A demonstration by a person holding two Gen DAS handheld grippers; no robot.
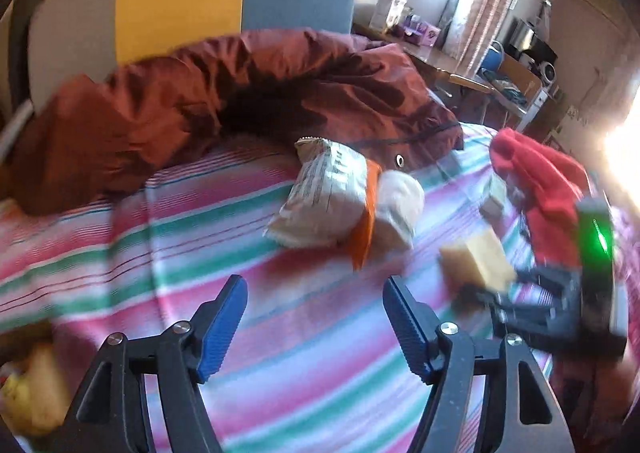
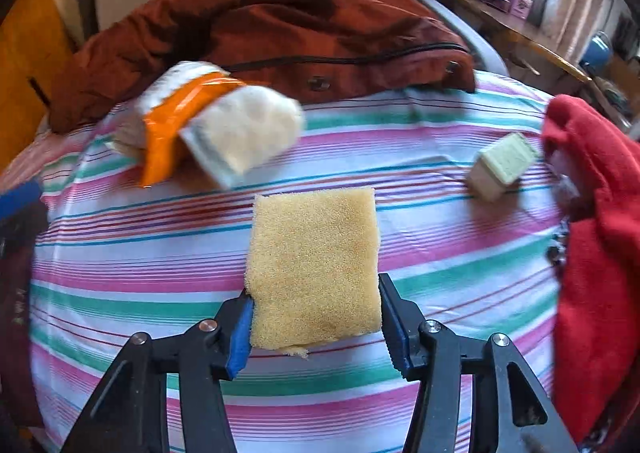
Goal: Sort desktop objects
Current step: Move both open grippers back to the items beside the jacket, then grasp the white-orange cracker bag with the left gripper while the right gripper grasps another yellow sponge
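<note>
The right gripper (image 2: 316,317) is pinching the near end of the yellow sponge (image 2: 314,273), its blue pads pressing in on both side edges while most of the sponge is sticking out ahead over the striped sheet (image 2: 120,253). The left gripper (image 1: 316,317) is hanging spread wide over bare stripes with nothing between its jaws; from its view the sponge (image 1: 478,259) and the right tool are sitting off to the right. A little farther out, the white snack packet with an orange band (image 2: 208,125) is lying across the cloth, and the small pale green block (image 2: 502,165) is resting well apart from it, just beside the red garment (image 2: 600,233). Beyond them all, the rust-brown jacket (image 2: 260,25) is heaping along the far edge. The grip is probably the weak point: the pads are catching only the near end of something soft, so the sponge could be squashing, drooping or slipping out on a quick swing. The left tool, if reaching for the packet, could be snagging loose sheet on this soft surface, or nudging the packet under the jacket's hem.
</note>
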